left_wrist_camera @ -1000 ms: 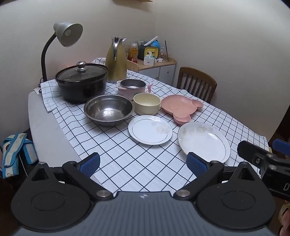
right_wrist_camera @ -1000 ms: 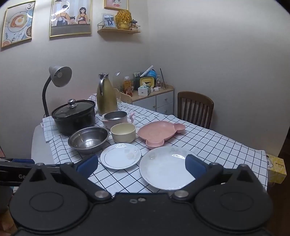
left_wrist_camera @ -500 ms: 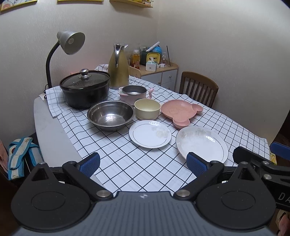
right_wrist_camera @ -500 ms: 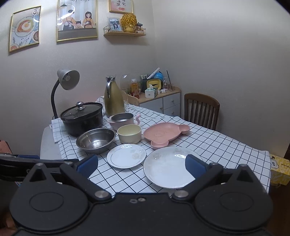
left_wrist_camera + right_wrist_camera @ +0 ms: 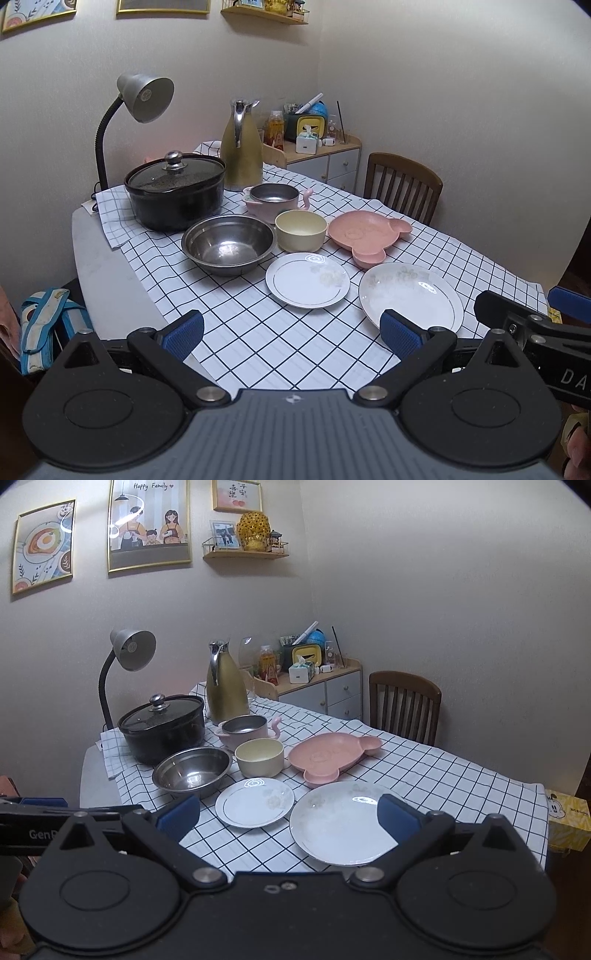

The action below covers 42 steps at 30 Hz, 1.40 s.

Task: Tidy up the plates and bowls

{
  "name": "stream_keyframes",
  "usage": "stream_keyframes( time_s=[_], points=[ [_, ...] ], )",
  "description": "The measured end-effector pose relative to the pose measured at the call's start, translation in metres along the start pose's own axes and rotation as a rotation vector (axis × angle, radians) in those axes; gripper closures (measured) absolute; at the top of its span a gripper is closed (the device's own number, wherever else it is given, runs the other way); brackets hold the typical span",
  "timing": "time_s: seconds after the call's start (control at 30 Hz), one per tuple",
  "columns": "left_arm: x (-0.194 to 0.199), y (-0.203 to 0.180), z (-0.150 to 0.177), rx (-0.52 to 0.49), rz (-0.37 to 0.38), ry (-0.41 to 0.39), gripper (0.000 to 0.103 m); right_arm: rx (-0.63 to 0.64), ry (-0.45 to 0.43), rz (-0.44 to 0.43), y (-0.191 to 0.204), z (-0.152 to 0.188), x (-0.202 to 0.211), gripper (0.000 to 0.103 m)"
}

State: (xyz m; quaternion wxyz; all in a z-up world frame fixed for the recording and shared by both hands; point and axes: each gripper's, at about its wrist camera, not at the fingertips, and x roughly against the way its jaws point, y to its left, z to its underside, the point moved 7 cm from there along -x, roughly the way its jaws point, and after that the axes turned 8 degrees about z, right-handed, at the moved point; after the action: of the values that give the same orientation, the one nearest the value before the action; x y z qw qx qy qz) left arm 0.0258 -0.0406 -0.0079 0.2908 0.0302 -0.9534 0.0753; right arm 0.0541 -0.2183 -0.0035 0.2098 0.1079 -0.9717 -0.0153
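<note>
**Two grippers wait over the dishes**

The left gripper hangs above the near edge of the table, its blue fingers spread wide with nothing between them. The right gripper is beside it, also wide and holding nothing.

Closest on the checked cloth lies the big white plate. Just beside it is the small white plate. Behind them sit the steel bowl, the yellow bowl and the pink bear plate. Next comes a pink bowl with a metal inside. Farther back stand the black pot, the gold jug and a lamp. A chair is by the wall.
</note>
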Motion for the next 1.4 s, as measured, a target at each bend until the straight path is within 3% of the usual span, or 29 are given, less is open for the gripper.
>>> stream_keyframes(
  time_s=[1.07, 1.4],
  points=[
    [0.005, -0.004, -0.012, -0.018, 0.013, -0.026, 0.001, -0.017, 0.006, 0.018, -0.003, -0.005, 0.001, 0.001],
    [-0.016, 0.001, -0.011, 0.012, 0.028, 0.009, 0.001, 0.008, 0.03, 0.021, -0.005, -0.008, -0.014, 0.0]
  ],
)
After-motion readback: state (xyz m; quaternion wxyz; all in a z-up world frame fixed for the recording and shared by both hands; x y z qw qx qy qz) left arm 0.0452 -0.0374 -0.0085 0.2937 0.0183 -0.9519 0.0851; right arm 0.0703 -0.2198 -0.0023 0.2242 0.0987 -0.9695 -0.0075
